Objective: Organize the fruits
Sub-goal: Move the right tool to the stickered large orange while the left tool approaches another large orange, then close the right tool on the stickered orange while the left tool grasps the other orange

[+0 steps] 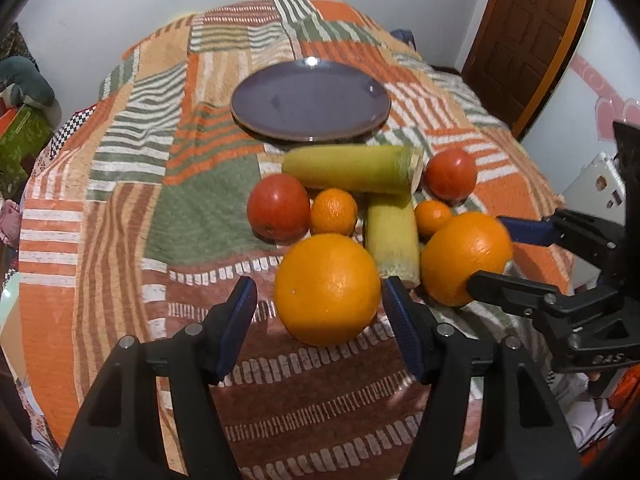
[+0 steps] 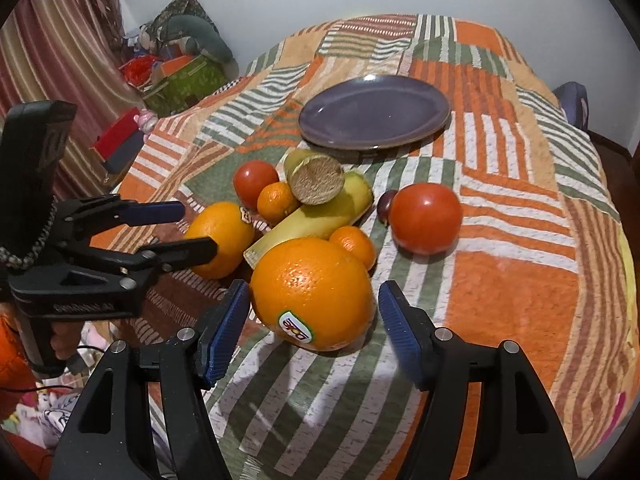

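Two big oranges rest on the patchwork blanket [image 1: 200,208]. My left gripper [image 1: 320,324] is open around the near orange [image 1: 327,288], its blue pads standing just off the peel on either side. My right gripper [image 2: 312,332] is open around the stickered orange [image 2: 312,292], with the pads close beside it. Each view also shows the other gripper from the side: the right gripper [image 1: 496,256] at its orange [image 1: 466,258], and the left gripper [image 2: 196,228] at its orange [image 2: 220,240]. An empty purple plate [image 1: 310,100] [image 2: 374,114] lies beyond the fruit.
Between the oranges and the plate lie two tomatoes [image 1: 278,206] [image 1: 451,174], two small mandarins [image 1: 334,211] [image 1: 432,216], two yellow-green cut stalk pieces [image 1: 348,170] [image 1: 392,236] and a dark plum [image 2: 386,204]. A wooden door [image 1: 524,40] stands far right; boxes and clutter [image 2: 180,76] stand left.
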Motion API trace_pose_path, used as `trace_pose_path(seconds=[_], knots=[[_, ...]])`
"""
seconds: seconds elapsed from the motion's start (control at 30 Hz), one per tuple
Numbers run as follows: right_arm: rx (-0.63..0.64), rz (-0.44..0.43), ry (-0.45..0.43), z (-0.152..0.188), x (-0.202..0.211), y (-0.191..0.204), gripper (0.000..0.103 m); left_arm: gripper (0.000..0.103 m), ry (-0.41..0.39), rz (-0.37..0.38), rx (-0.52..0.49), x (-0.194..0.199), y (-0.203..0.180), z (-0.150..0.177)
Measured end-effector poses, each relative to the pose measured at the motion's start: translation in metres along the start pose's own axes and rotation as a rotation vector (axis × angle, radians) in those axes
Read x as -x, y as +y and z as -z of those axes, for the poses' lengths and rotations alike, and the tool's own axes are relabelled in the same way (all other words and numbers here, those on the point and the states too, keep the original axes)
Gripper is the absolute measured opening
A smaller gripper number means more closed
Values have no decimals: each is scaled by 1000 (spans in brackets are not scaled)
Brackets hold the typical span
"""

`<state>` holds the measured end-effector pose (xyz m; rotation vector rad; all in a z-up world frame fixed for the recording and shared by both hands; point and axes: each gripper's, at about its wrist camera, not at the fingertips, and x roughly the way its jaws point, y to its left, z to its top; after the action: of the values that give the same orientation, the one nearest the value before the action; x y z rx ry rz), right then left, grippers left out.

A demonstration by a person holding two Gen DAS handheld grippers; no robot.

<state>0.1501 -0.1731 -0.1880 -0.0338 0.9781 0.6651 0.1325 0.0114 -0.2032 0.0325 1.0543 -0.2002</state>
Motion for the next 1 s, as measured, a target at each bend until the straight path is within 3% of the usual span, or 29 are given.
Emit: trace_pose_path(seconds=[0.1, 0.43, 0.8, 1.0], knots=[[7, -2, 10, 1, -5, 2, 68, 67, 19, 8, 8, -10, 1, 0], [-7, -19, 56, 4, -20, -1, 69, 67, 60, 17, 20, -32, 1, 0], [-45, -31, 45, 2, -19, -4, 66, 61, 38, 31, 22, -25, 1, 0], [-70, -14, 5, -2, -6, -11, 66, 61, -15, 32, 27, -5, 0, -7]])
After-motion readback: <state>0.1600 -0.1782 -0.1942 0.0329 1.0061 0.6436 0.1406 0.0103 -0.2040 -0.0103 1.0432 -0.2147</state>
